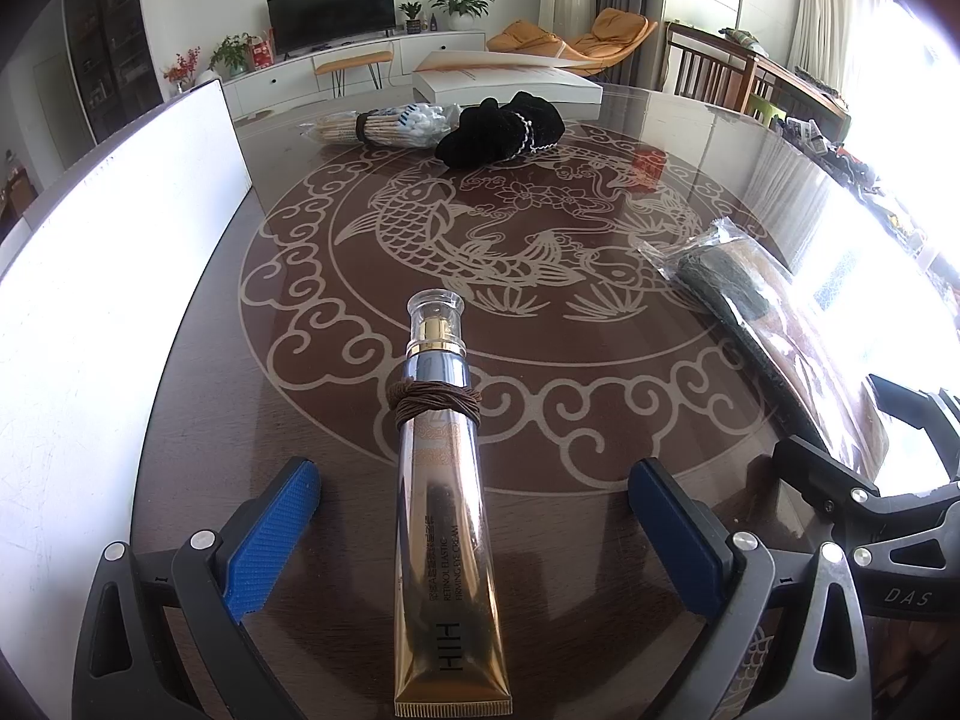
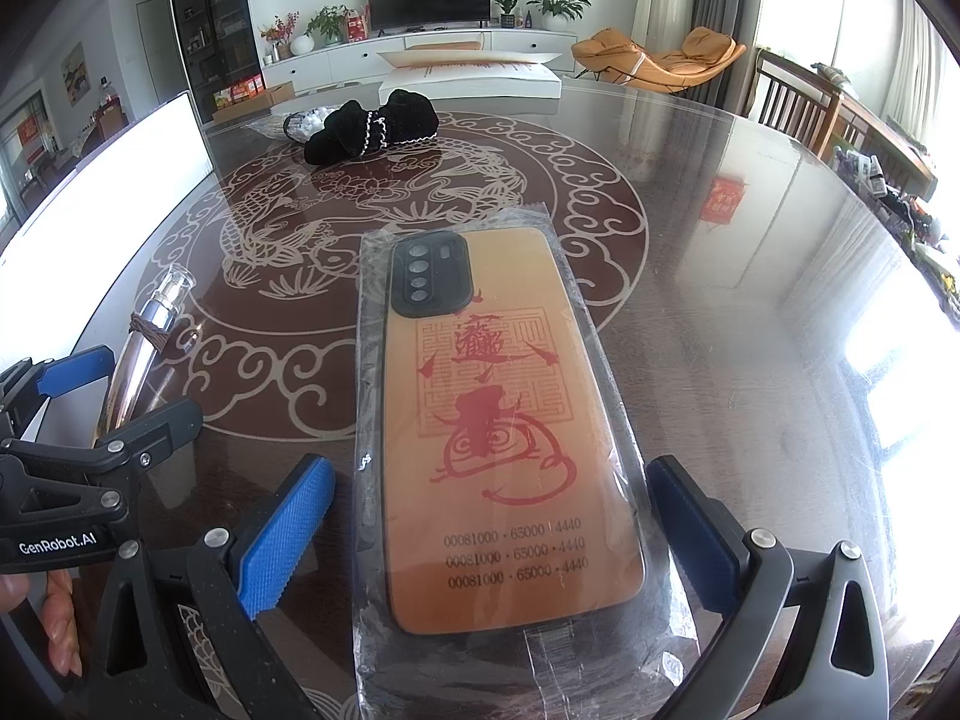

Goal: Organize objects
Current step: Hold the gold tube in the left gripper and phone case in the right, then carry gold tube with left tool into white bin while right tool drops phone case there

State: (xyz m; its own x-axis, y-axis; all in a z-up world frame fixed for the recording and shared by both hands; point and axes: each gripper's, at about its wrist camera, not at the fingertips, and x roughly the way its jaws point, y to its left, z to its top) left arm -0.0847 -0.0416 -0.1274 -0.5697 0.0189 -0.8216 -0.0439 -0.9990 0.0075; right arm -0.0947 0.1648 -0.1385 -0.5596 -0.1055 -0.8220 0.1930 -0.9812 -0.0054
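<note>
My left gripper (image 1: pixel 474 534) is spread wide w/ nothing held; the cream tube (image 1: pixel 441 516) lies flat on the table (image 1: pixel 690 408) between the pads, touching neither, cap pointing to the table's far edge, a brown hair tie (image 1: pixel 435 402) wound round its neck. My right gripper (image 2: pixel 489 540) is just as wide open, also empty; the bagged phone case (image 2: pixel 498 438) lies between its fingers, camera end away from me, plastic wrap close to both pads but no grip.

Progress, as I judge it: barely begun; nothing looks grouped or put away yet. Tube & case sit side by side near my edge; the black scrunchie (image 1: pixel 504 129) and a bundle of cotton swabs (image 1: pixel 390 123) lie together by the far edge. A white board (image 1: pixel 120 276) stands along the left edge; can't tell if it's a container.

Room: the table's middle is open, so plenty of space to carry things across; my two grippers are near each other, so I'd mind them bumping; the right edge is glare-washed, hard to read there.
</note>
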